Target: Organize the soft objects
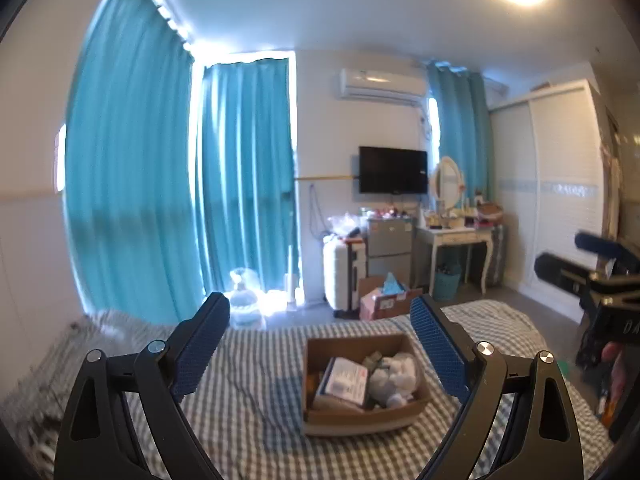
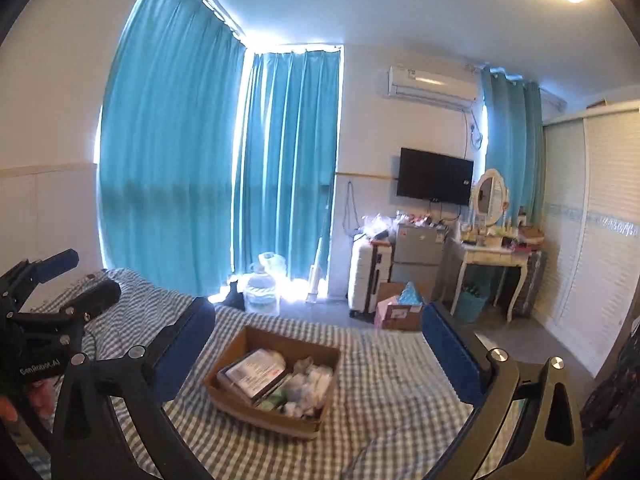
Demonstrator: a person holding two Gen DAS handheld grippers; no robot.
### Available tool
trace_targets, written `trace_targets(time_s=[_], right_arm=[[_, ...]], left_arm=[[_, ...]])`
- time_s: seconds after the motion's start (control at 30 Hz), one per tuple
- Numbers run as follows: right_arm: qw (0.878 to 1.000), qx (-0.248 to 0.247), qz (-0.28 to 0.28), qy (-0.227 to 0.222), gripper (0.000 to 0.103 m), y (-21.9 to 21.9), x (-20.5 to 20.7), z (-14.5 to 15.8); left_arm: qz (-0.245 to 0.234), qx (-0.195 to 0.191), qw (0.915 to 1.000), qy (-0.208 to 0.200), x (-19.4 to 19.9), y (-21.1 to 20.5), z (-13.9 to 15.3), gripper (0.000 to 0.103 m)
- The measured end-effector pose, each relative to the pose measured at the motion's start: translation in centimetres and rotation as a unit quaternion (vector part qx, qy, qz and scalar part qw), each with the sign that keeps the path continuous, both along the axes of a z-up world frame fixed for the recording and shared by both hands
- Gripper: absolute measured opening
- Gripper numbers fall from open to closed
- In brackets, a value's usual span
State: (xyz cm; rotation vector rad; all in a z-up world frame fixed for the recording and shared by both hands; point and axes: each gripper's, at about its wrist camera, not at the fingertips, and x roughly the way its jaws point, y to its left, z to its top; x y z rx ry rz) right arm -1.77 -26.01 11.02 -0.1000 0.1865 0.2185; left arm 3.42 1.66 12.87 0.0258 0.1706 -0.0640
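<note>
Clearly, you held the left claw spread wide above the checked bed, its blue pads gripping and touching nothing. Low in the frame's centre, the cardboard box sat on the bed between those pads, with white and grey soft objects bundled in its right half beside flat packets. Your right claw gaped just as wide and empty, with the box lower centre in its own view. At the left edge of that view, the other claw hung over the bed.
</note>
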Motion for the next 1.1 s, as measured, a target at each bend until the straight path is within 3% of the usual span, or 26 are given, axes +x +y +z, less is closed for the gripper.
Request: trace_targets(time_s=[0.2, 0.33, 0.47, 0.6, 1.1], right_arm=[[0.999, 0.007, -0.007, 0.032, 0.103, -0.5, 1.4, -7.9], [0.999, 0.008, -0.005, 0.041, 0.103, 0.1, 3.2, -12.7], [0.998, -0.006, -0.010, 0.068, 0.103, 0.7, 4.9, -16.1], [0.996, -0.001, -0.012, 0.087, 0.103, 0.8, 6.0, -17.5], [0.997, 0.000, -0.013, 0.082, 0.103, 1.4, 5.5, -17.3]], left_arm=[[0.029, -0.031, 0.9990, 0.013, -0.2, 1.9, -5.6, 0.093], [0.044, -0.010, 0.9979, 0.047, 1.1, 1.7, -10.6, 0.093], [0.056, -0.021, 0.9946, 0.085, 2.8, 2.1, -14.3, 0.093], [0.059, -0.009, 0.9941, 0.091, 3.2, 1.6, -15.5, 0.093], [0.051, -0.003, 0.9938, 0.099, 2.7, 1.5, -15.6, 0.093]])
